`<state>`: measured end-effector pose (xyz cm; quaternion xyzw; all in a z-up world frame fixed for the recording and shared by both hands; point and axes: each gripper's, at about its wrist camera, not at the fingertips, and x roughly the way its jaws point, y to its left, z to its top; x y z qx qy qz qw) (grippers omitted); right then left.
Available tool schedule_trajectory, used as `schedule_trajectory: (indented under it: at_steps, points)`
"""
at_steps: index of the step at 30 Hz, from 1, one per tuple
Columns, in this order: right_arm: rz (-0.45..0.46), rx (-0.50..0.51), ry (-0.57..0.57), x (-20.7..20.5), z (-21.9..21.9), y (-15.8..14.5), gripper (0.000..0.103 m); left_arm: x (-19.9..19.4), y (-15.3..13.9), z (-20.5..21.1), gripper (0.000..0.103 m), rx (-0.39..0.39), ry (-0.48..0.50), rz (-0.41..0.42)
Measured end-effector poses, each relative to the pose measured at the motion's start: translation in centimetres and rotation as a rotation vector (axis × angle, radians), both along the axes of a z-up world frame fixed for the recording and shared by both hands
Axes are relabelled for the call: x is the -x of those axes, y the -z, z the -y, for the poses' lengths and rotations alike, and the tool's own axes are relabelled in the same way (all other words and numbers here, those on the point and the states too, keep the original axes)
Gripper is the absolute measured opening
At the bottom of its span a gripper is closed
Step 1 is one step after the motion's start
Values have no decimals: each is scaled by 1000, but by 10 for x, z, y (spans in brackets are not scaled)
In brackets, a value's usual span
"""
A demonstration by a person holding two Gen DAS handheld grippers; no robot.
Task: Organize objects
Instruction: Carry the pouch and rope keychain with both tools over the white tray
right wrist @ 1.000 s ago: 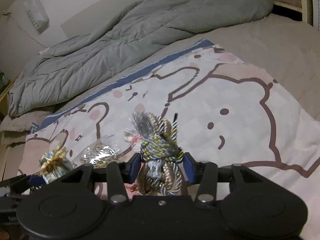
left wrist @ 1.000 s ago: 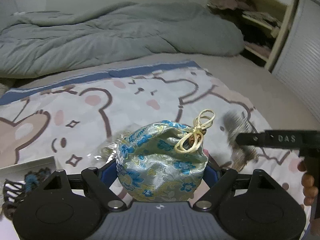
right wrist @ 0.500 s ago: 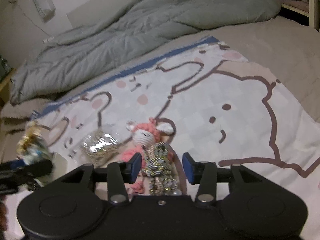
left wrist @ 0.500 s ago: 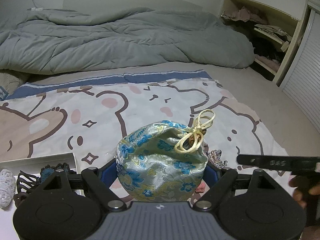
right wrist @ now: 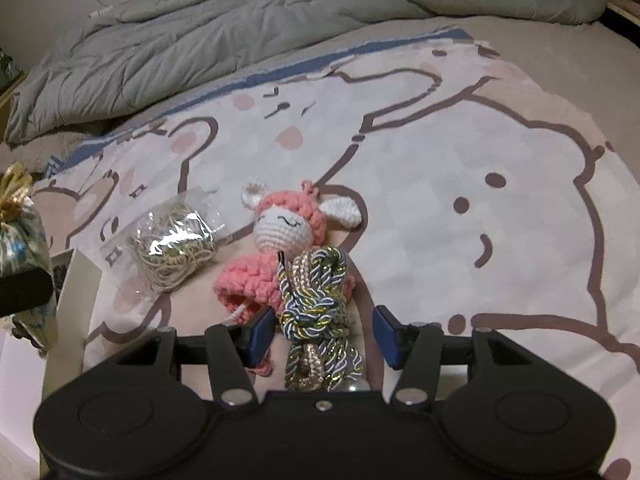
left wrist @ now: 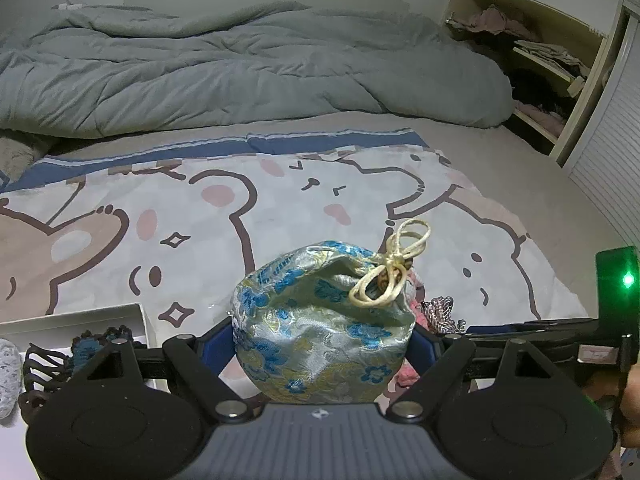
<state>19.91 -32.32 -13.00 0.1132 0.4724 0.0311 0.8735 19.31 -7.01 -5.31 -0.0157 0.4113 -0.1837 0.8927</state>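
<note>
My left gripper (left wrist: 322, 344) is shut on a blue-and-gold brocade drawstring pouch (left wrist: 320, 320) and holds it above the bear blanket (left wrist: 200, 220). The pouch also shows at the left edge of the right wrist view (right wrist: 20, 248). My right gripper (right wrist: 324, 332) is open; a braided grey-and-gold rope ornament (right wrist: 316, 312) lies on the blanket between its fingers, untouched. A pink crocheted doll (right wrist: 284, 236) lies just beyond the ornament. A clear bag of gold string (right wrist: 172, 244) lies to the doll's left.
A white box (left wrist: 80, 324) at lower left holds a dark hair claw (left wrist: 44, 372) and a blue knitted item. A grey duvet (left wrist: 240, 68) is heaped at the back. Shelves (left wrist: 540, 60) stand at the far right.
My right gripper has opened and let the rope ornament down onto the blanket beside the pink doll. My left gripper still holds the pouch and has shifted slightly.
</note>
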Motion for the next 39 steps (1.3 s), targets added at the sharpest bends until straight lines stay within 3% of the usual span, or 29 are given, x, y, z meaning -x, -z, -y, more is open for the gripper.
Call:
schedule_trajectory:
  at_steps: [7,9,12,30,39]
  points:
    - [-19,-11,-24,-2,-2,7,54,-4,1,1,85,16,-11,-10]
    - [-28,-2,-45,-1,-4,9,43,-4,0,1,85,20,-13,-9]
    - [-23,40,-75,1,-10,6,37,-2,-2,0,85,21,-17,-5]
    - [141,-57,15,37,14,-58,36,17,-23,-12,85,14,-71,31]
    - [193,-63,3,51,9,-79,36,25,-29,-22,85,5,-100,48]
